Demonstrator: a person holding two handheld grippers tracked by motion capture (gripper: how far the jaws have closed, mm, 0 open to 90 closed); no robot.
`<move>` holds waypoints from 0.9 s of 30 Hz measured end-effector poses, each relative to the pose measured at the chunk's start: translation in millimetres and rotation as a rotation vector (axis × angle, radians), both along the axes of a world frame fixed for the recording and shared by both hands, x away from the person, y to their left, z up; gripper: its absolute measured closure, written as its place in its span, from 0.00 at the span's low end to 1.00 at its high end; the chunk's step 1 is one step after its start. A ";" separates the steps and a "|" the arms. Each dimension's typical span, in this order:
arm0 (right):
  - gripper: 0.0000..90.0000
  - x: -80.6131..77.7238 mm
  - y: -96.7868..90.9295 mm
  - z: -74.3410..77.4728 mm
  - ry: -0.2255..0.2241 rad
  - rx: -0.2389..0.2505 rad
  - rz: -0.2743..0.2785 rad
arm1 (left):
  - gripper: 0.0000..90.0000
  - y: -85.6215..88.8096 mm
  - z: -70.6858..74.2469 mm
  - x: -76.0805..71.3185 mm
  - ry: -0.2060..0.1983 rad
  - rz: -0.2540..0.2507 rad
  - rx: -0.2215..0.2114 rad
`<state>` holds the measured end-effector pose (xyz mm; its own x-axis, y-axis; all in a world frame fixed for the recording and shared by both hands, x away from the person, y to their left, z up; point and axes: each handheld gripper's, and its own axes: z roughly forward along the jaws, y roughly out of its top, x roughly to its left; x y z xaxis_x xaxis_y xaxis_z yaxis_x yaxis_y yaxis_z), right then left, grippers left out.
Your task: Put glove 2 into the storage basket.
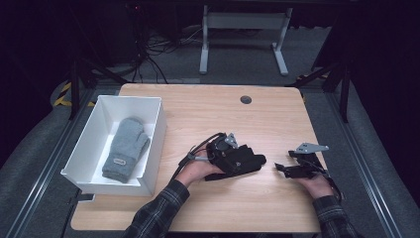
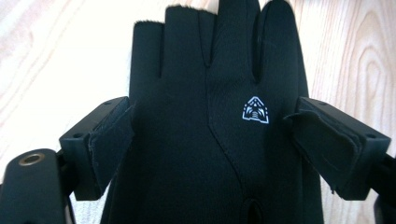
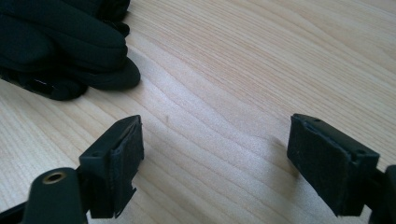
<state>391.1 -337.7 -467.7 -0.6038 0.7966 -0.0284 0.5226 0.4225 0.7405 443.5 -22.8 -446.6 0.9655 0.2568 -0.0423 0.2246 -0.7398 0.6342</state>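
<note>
Black glove (image 2: pixel 210 140) lies flat on tabletop (image 1: pixel 277 119), right of white bin (image 1: pixel 153 144) holding grey mitten (image 1: pixel 126 148). Left hand-held gripper (image 2: pixel 210 144) straddles glove, jaws spread. Right hand-held gripper (image 3: pixel 215 163) agape, empty. Risk: pinching one fabric layer; glove slips on lift.

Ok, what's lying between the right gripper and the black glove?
Nothing, just bare wooden table. The high view shows the gap between the right gripper and the black glove; the right gripper view shows it too.
</note>
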 end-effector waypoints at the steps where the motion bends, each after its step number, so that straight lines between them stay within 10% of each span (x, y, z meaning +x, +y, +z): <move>1: 0.21 0.0 0.0 0.0 0.000 0.000 0.000 | 0.15 0.0 0.0 0.0 0.000 0.000 0.000; 20: 0.21 0.0 0.0 0.0 -0.001 -0.001 0.002 | 0.12 -2.2 -12.7 0.8 0.002 0.025 0.009; 27: 0.21 -0.1 0.1 -0.1 -0.001 0.000 0.003 | 0.31 -0.7 -9.0 -2.3 -0.003 0.002 0.019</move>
<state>391.0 -337.6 -467.8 -0.6060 0.7949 -0.0295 0.5206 0.4244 0.7409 441.2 -23.5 -455.6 0.9652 0.2591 -0.0348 0.2241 -0.7513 0.6208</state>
